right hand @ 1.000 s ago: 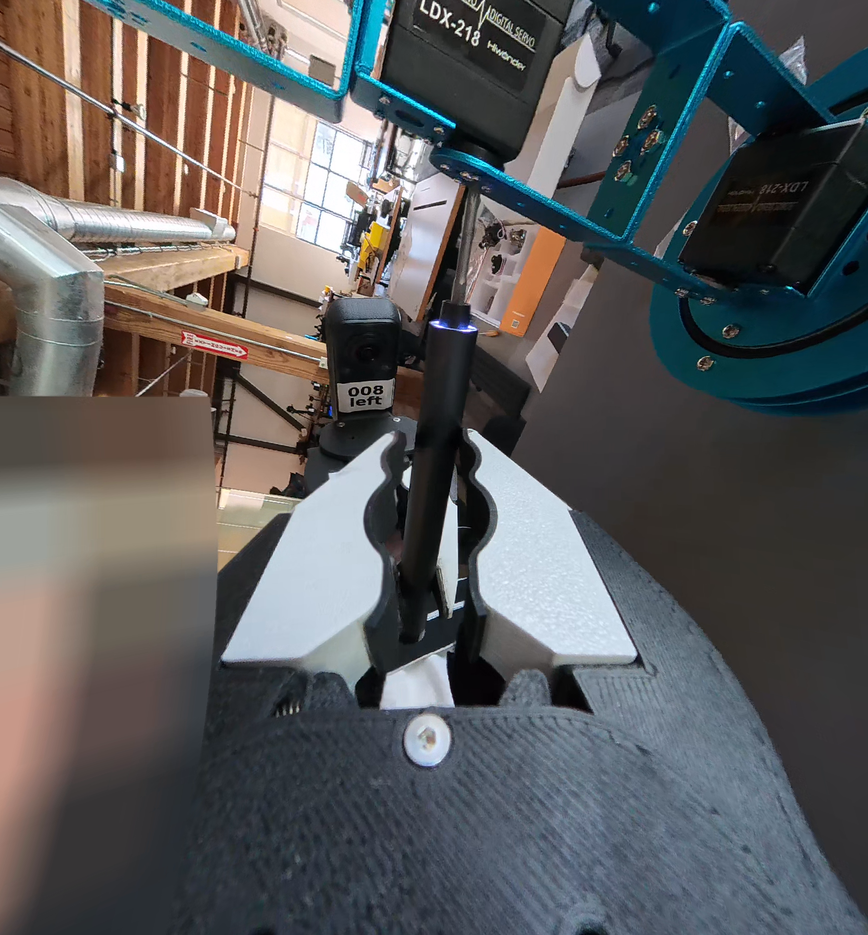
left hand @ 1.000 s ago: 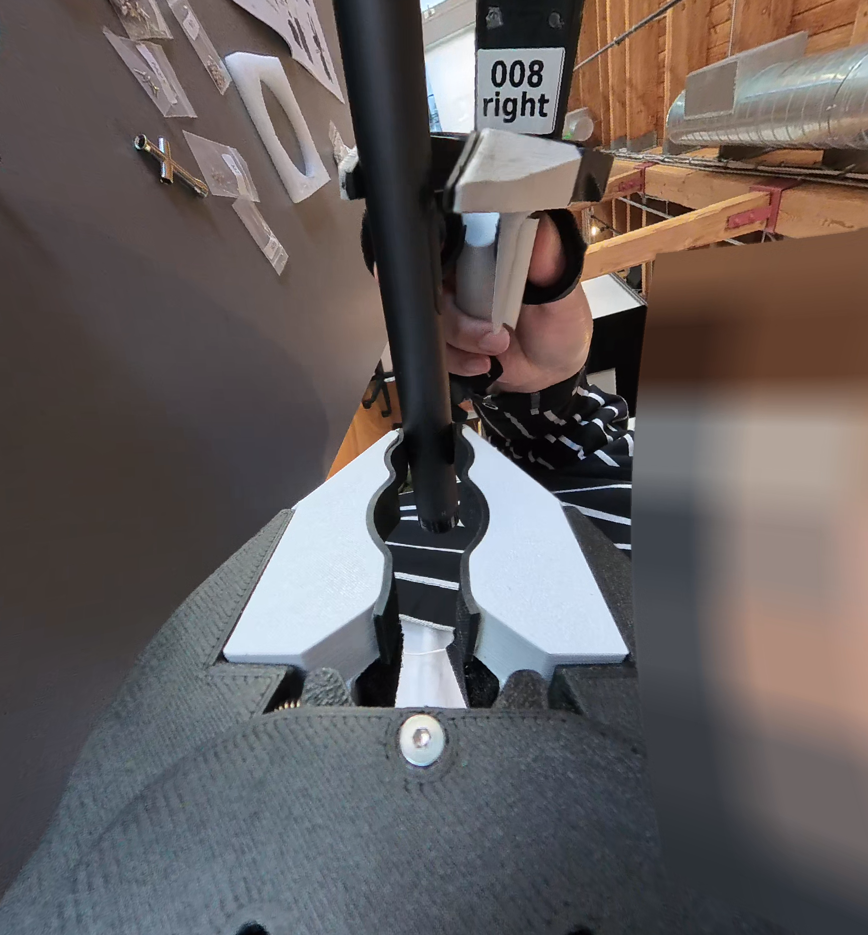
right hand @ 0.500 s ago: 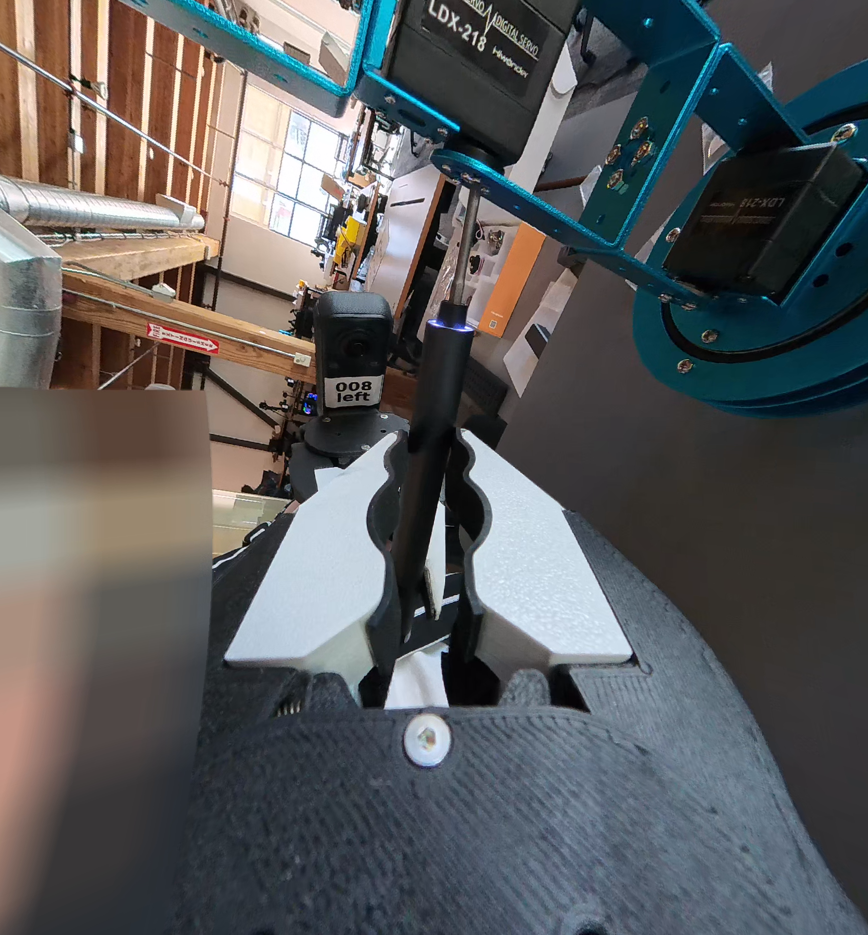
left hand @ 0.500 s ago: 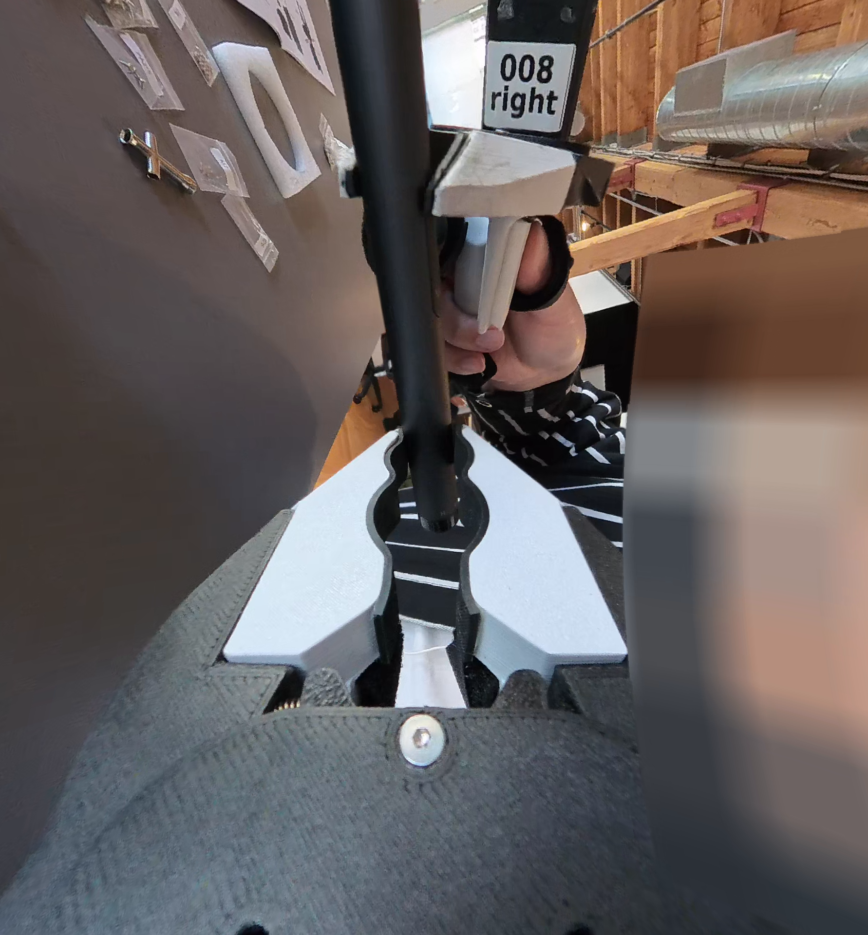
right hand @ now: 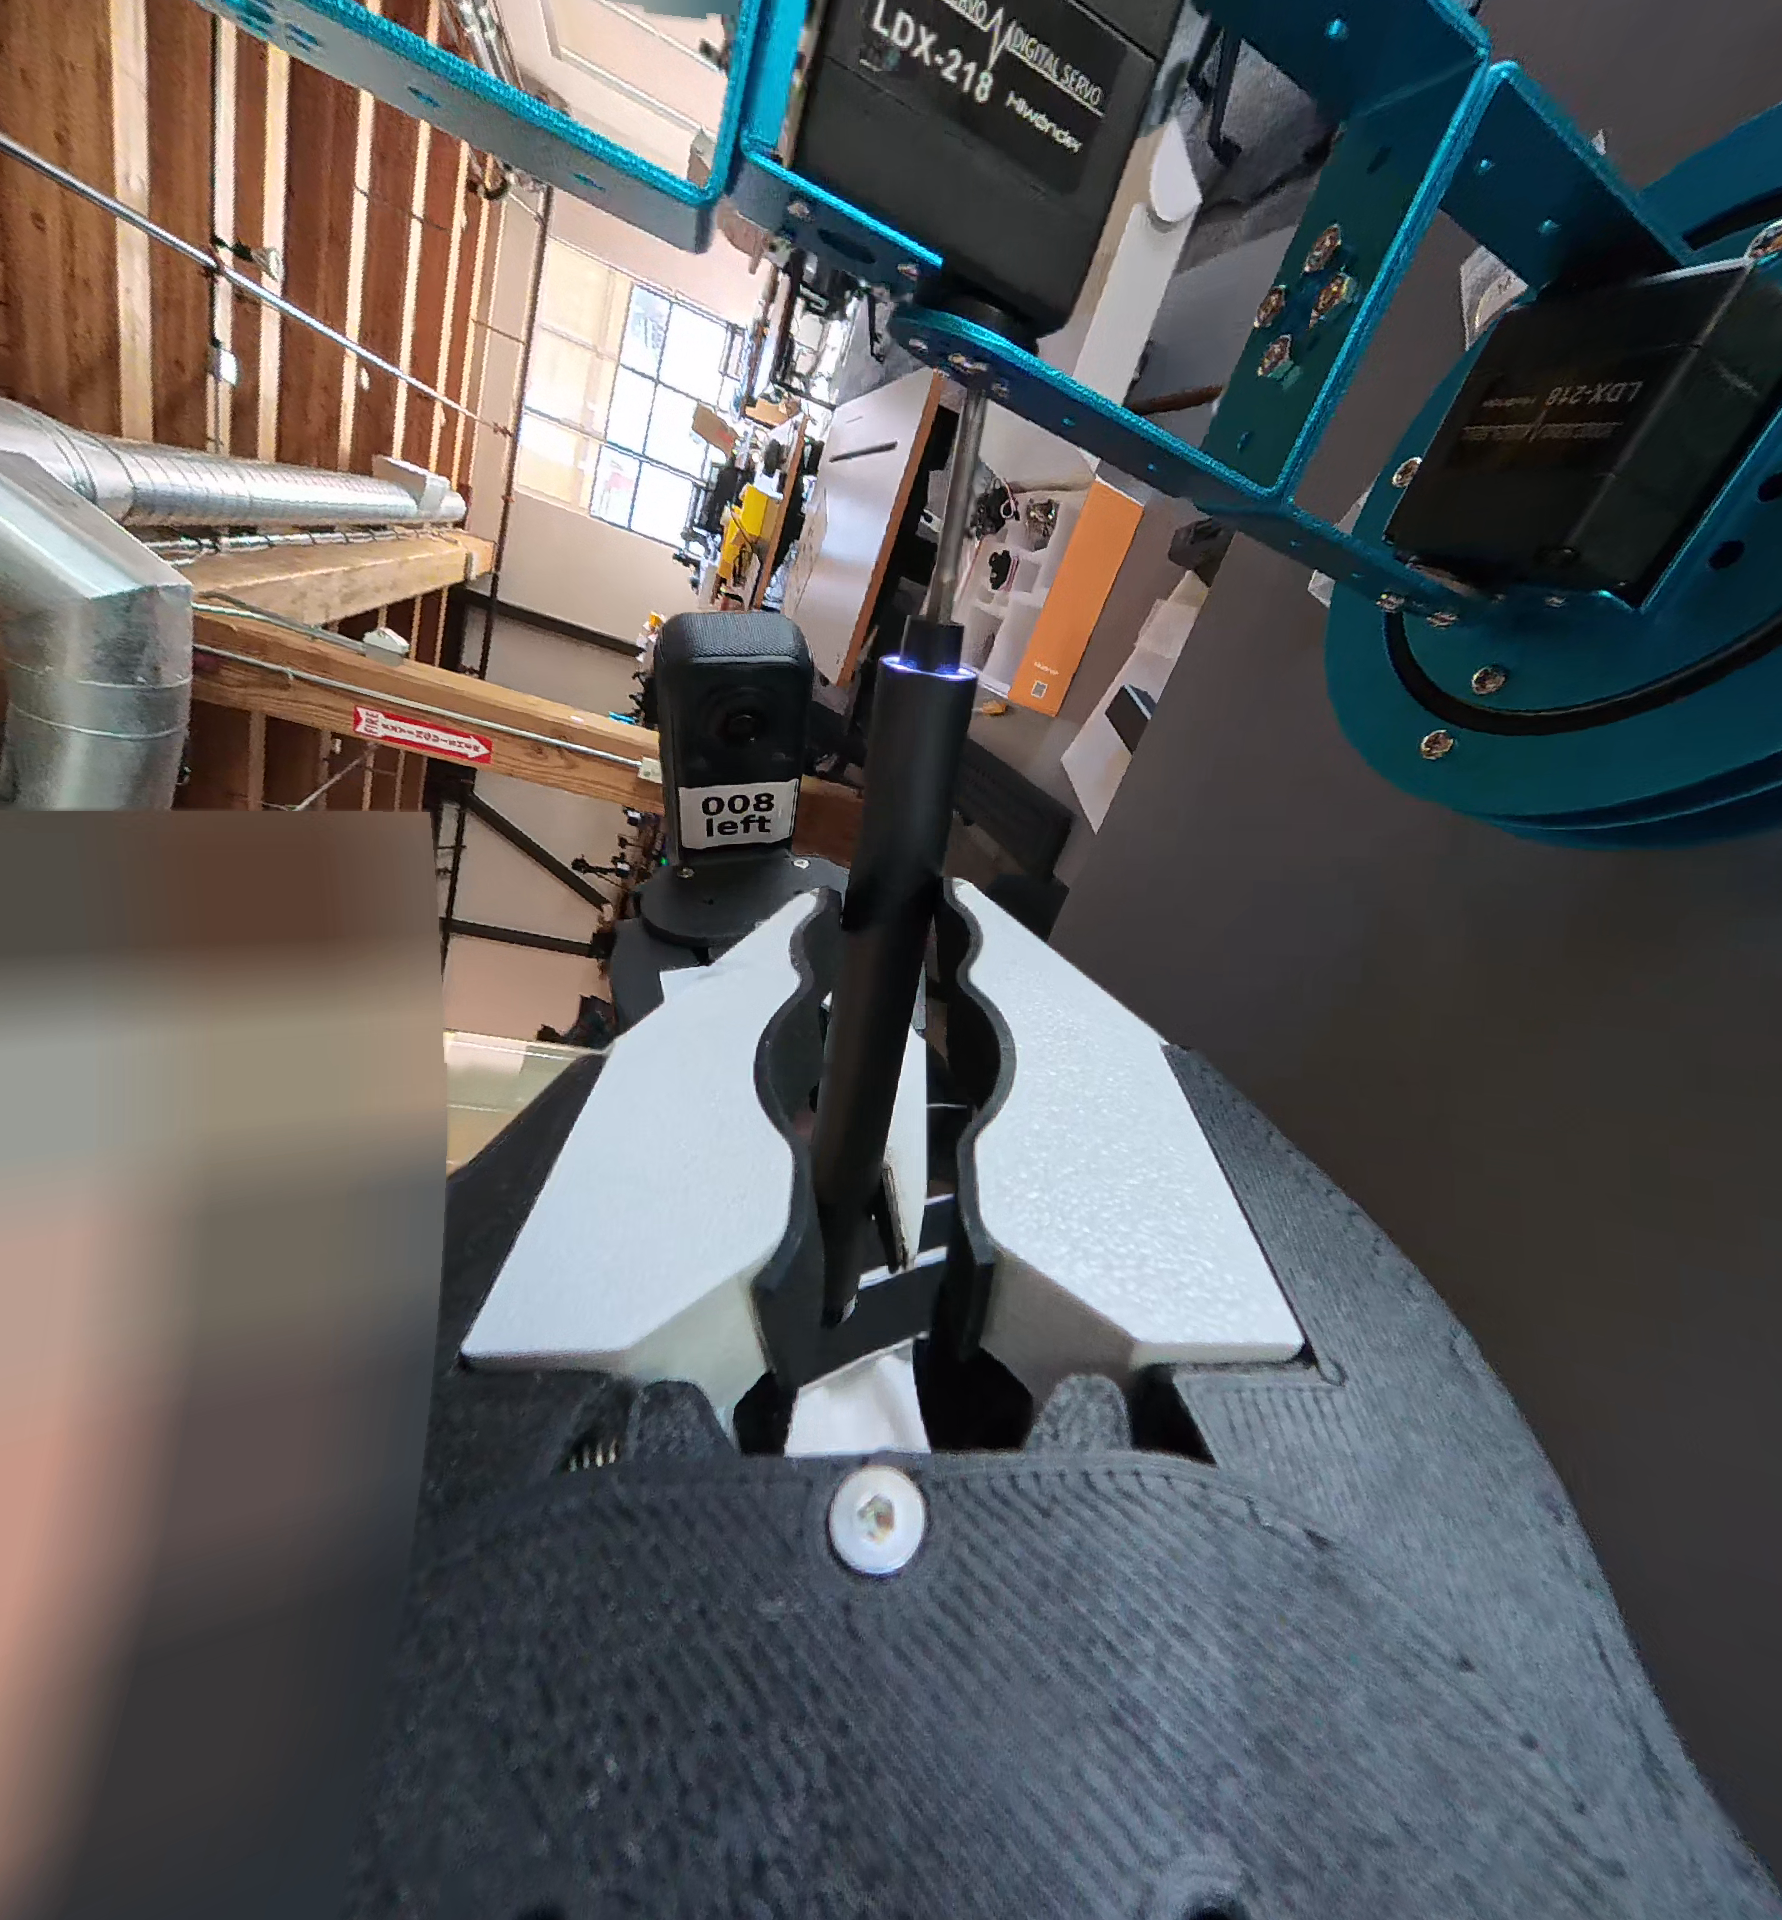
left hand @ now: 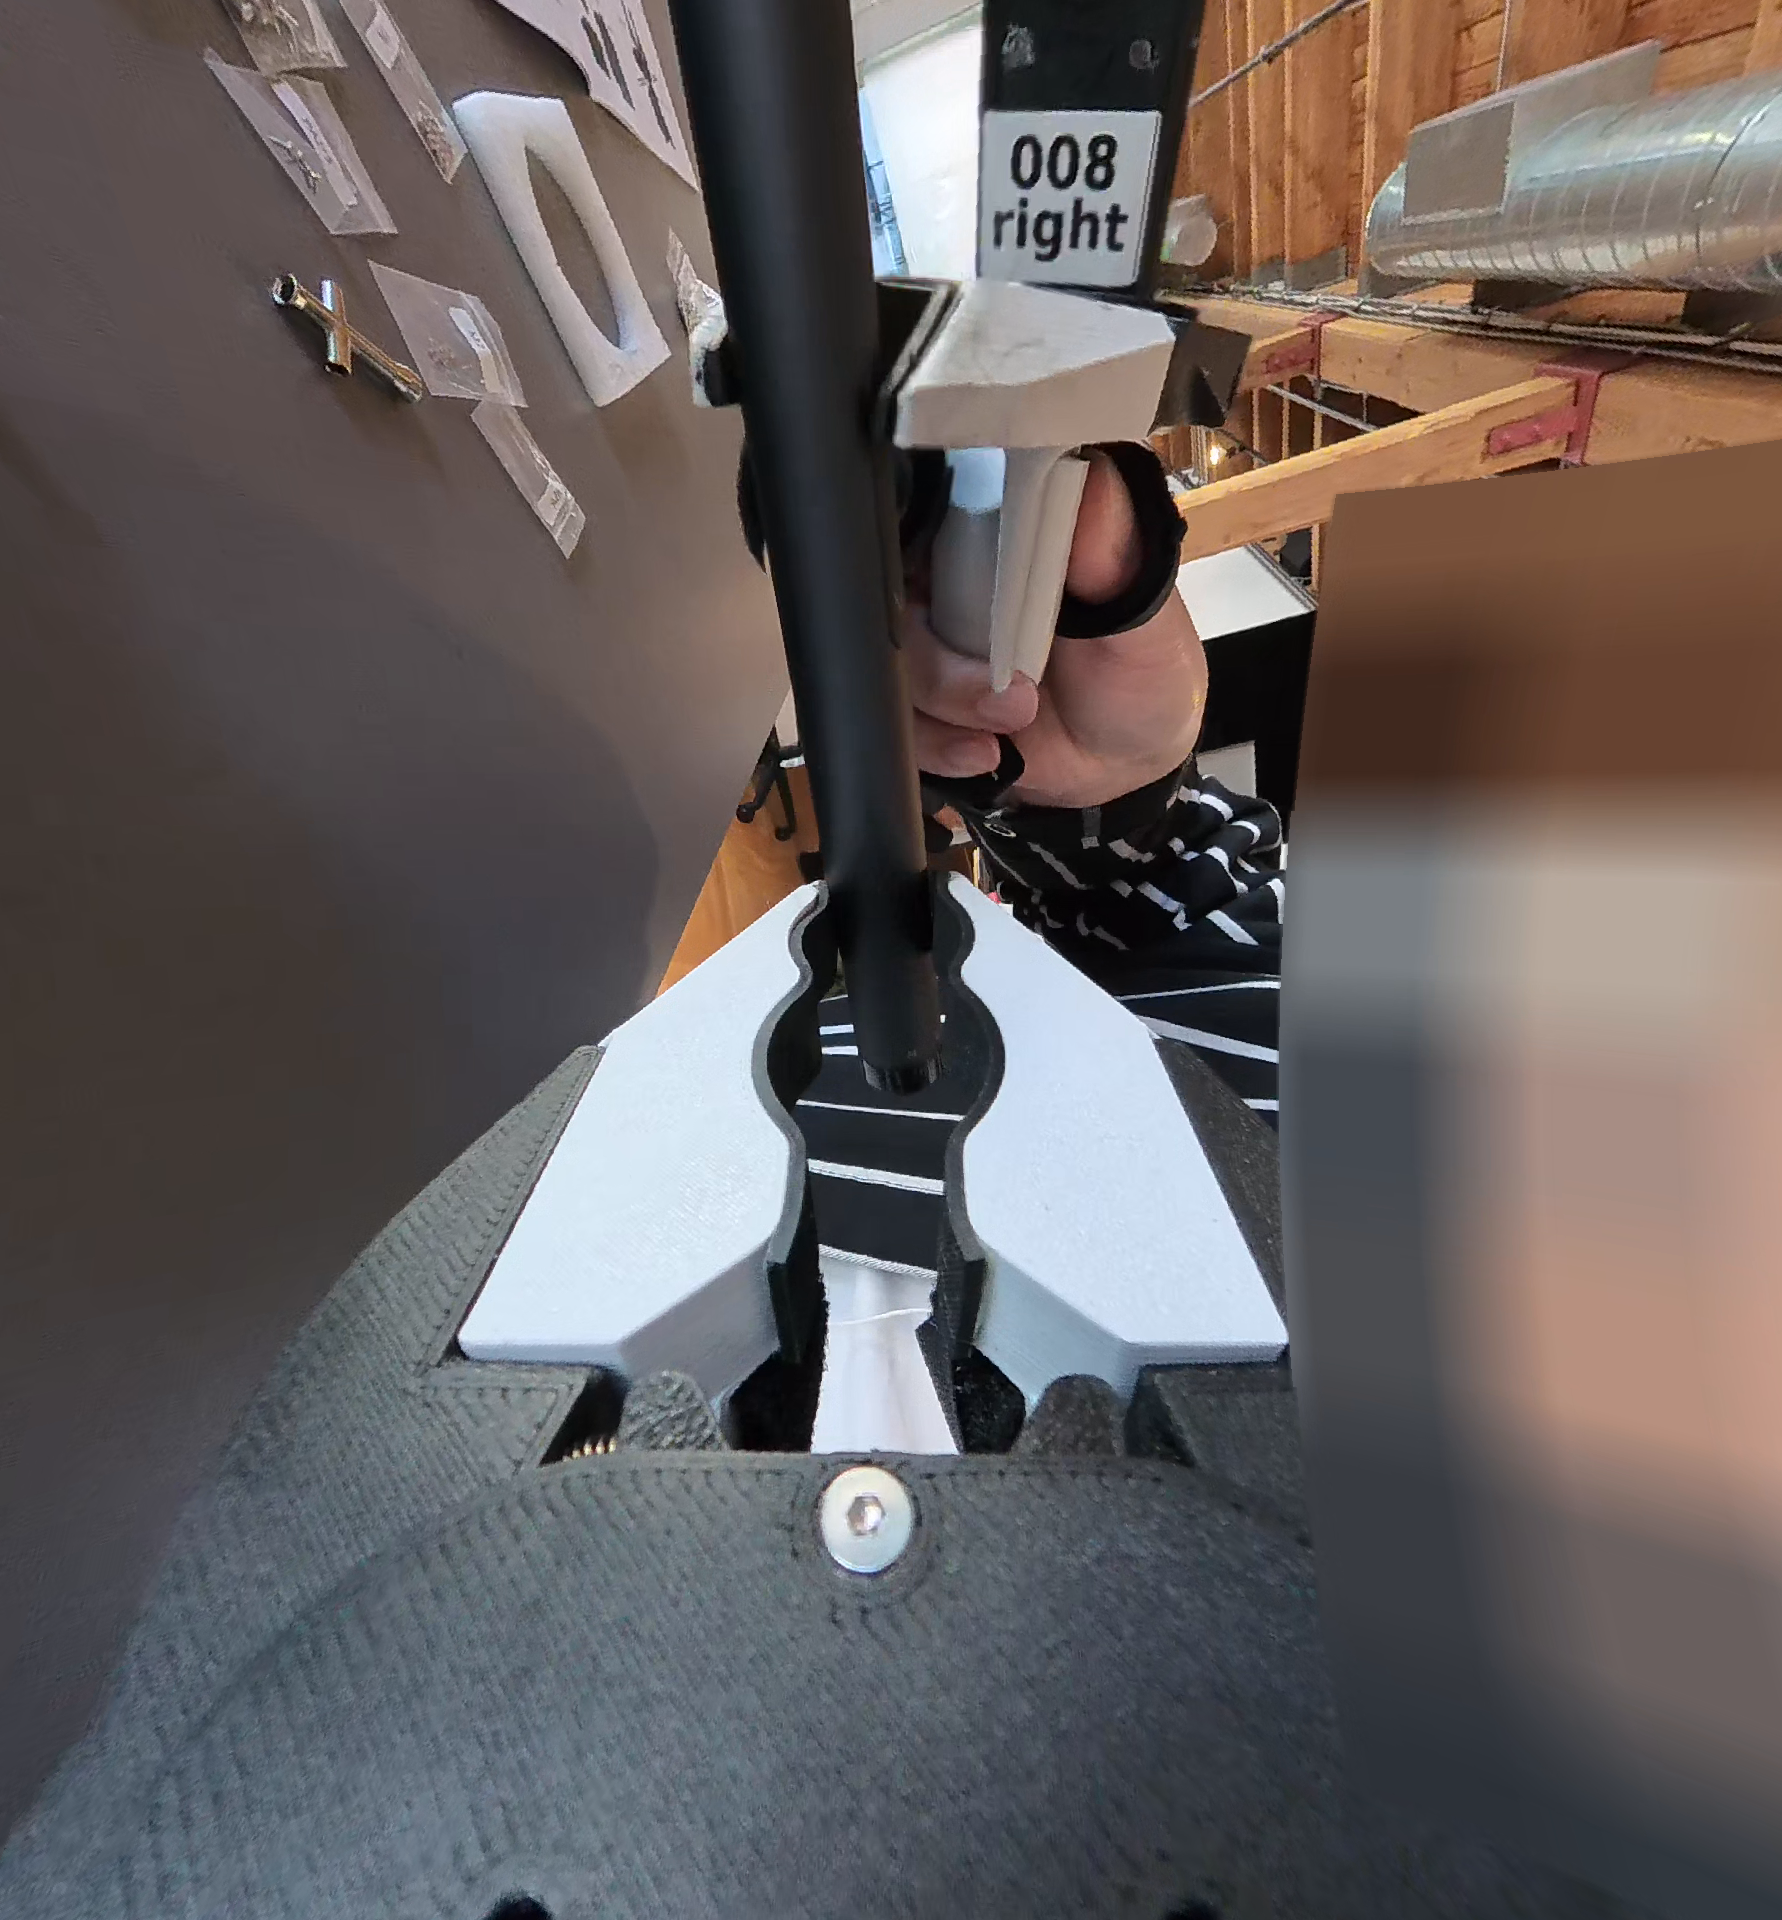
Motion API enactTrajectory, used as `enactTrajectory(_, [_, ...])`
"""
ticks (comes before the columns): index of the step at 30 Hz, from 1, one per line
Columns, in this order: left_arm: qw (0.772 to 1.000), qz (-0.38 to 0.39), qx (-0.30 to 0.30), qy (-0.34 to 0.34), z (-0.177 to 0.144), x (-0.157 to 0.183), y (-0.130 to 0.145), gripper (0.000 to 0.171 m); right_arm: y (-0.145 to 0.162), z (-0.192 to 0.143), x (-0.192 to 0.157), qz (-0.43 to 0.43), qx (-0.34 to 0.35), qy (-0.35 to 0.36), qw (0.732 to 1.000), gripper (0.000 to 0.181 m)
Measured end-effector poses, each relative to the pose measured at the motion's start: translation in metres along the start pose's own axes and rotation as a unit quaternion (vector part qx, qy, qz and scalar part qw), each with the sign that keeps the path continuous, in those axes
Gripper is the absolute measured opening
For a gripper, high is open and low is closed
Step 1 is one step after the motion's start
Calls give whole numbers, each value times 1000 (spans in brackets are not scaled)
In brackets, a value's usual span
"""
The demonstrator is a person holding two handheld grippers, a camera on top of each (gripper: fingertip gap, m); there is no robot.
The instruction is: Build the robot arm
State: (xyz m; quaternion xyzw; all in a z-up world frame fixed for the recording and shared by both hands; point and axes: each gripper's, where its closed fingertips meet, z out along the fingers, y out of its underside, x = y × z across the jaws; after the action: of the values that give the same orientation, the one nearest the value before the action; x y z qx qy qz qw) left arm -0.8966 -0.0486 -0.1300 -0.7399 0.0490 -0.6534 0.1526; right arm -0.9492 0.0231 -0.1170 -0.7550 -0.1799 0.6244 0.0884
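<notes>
Left tool: closed on the lower end of a black screwdriver, tips pinching the shaft in the middle of the frame; butt end poking just past the tips into the gap.
Right tool: clamped on the same screwdriver farther up its body, centre of the frame; in the left view, seen as white fingers around the shaft near the top.
Screwdriver: held between both tools, lit ring at its front end, thin metal bit running up to the underside of a blue metal frame.
Frame: upper part of the right view, carrying two black boxes, one top centre, one upper right on a round blue base.
Hand: gripping the right tool's handle, striped sleeve just below, centre right of the left view.
Counter: dark grey, filling the left side of the left view.
Upper left on the counter: small metal cross wrench, clear bags of parts, white foam piece.
Background: wooden beams and a silver duct, upper right.
</notes>
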Motion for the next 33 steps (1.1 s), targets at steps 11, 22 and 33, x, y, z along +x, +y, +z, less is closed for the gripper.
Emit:
enactTrajectory(11, [1000, 3, -1, 1, -3, -1, -1, 17, 1, 4, 1, 18, 3, 12, 1000, 17])
enactTrajectory(22, [1000, 1, -14, -3, 1, -4, -1, 16, 1, 3, 4, 38, 3, 53, 998, 15])
enactTrajectory(33, [999, 0, -32, 7, -3, -3, -2, 16, -2, 6, 4, 51, 13, 52, 997, 15])
